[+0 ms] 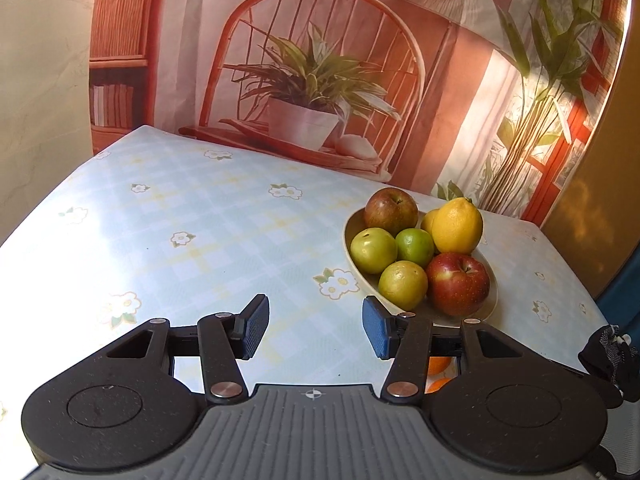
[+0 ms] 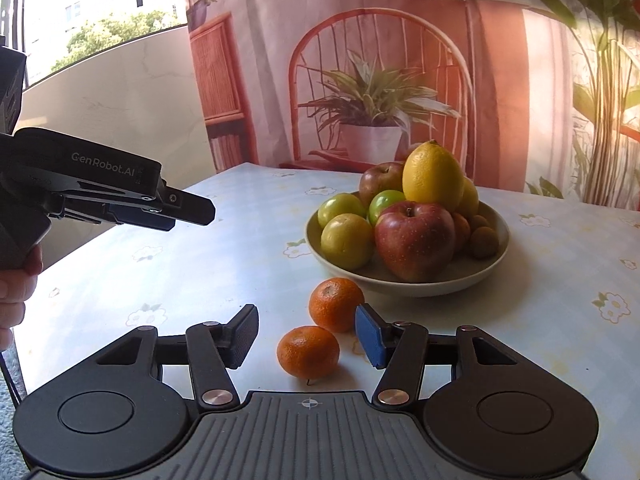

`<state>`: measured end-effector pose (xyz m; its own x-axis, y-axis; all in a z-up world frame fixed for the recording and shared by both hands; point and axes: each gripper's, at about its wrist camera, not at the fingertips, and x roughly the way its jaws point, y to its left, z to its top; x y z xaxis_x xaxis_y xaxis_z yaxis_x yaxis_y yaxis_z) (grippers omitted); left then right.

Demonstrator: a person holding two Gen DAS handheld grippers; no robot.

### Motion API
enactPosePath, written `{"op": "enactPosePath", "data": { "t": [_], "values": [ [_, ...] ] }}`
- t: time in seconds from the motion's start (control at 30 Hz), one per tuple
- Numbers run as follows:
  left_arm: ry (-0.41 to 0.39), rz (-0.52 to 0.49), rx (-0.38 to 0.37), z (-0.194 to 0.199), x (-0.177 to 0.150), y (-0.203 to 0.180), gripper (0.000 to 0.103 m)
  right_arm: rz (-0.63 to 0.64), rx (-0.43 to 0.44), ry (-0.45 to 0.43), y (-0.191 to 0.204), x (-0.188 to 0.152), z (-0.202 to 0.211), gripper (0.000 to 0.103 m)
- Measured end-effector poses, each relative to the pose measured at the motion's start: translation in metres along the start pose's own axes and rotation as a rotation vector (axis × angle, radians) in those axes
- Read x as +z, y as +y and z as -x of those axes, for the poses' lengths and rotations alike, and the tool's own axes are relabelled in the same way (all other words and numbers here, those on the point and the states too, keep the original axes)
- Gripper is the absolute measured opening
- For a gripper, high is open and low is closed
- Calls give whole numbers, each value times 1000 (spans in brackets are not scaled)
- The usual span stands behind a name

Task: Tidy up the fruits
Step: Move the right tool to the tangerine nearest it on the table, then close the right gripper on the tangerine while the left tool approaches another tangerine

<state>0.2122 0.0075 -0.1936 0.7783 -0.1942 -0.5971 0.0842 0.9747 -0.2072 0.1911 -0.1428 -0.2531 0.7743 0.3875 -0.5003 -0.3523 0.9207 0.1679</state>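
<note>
**A:** Start with the left wrist view. What's the left gripper doing?

**B:** Its jaws are spread apart, nothing between them, hanging over the table and its flowered cloth. The bowl sits toward the table's far right corner, just beyond the right fingertip. In it: a red apple at the near side, a darker apple at the far side, a lemon, and three green fruits in between.

**A:** Anything outside the bowl?

**B:** A sliver of orange peel shows through the right finger linkage, near the table's front edge; most of it is hidden.

**A:** Now the right wrist view.

**B:** The right gripper is also released, jaws wide. Two mandarins lie on the cloth between the bowl and the near edge. The near mandarin sits in the gap between the fingers, touching neither. The far mandarin is just beside the blue right pad.

**A:** And the other claw?

**B:** The left gripper shows side-on above the table's left edge, well apart from the fruit. Small brown fruits lie at the bowl's right side.
</note>
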Motion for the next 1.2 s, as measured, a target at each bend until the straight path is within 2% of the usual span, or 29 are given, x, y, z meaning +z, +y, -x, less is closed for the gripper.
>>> {"op": "enactPosePath", "data": {
  "t": [0.17, 0.53, 0.63, 0.97, 1.2],
  "values": [
    [1, 40, 25, 0, -4, 4, 54, 31, -9, 36, 3, -3, -7, 49],
    [12, 1, 34, -3, -20, -3, 55, 22, -22, 82, -1, -7, -12, 37],
    [12, 6, 37, -3, -21, -3, 59, 14, -16, 93, -3, -7, -13, 35],
    [10, 11, 32, -2, -23, -2, 59, 2, -10, 84, -5, -8, -13, 33],
    [16, 13, 19, -2, -25, -3, 59, -55, -30, 33, -15, -8, -4, 33]
  ]
}}
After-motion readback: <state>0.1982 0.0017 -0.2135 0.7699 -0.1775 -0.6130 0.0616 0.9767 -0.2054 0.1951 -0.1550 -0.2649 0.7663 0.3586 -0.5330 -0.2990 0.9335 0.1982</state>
